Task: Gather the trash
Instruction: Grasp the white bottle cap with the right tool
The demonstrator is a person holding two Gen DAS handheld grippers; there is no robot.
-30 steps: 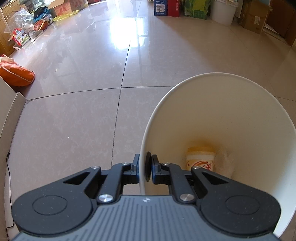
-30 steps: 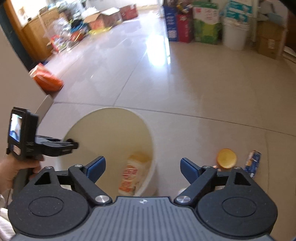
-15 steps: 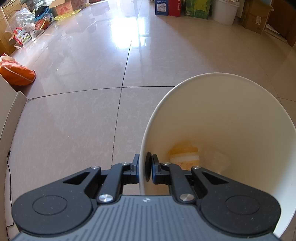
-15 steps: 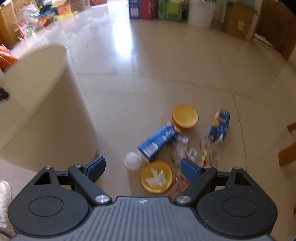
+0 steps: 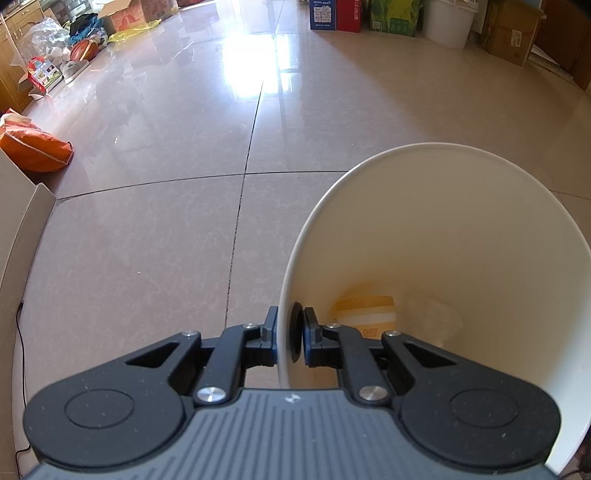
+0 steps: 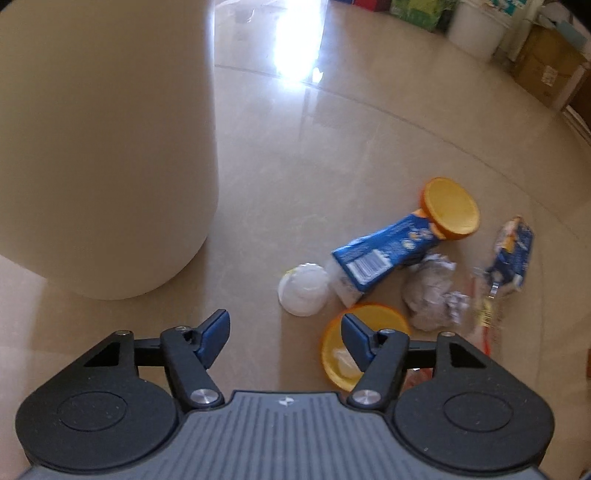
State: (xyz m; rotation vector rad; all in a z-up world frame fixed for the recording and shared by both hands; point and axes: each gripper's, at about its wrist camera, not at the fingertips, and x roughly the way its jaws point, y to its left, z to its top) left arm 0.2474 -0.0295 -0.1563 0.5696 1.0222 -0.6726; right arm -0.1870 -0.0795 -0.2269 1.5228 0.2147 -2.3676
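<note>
My left gripper is shut on the rim of the white trash bin, which tilts toward the camera. At the bin's bottom lie a yellow and white cup and a pale crumpled wrapper. In the right wrist view the bin fills the left side. My right gripper is open and empty, low over the floor trash: a white lid, a blue carton, an orange bowl under the right finger, an orange lid, crumpled paper and a blue wrapper.
An orange bag and a cardboard edge lie at the left. Boxes, a white bucket and clutter line the far wall. A basketball sits among bags at the far left. A black cable runs along the left edge.
The right gripper swung from over the bin's mouth down to the right and now hangs close above the trash pile. In the bin, the cup has tipped over. The left gripper held still.
</note>
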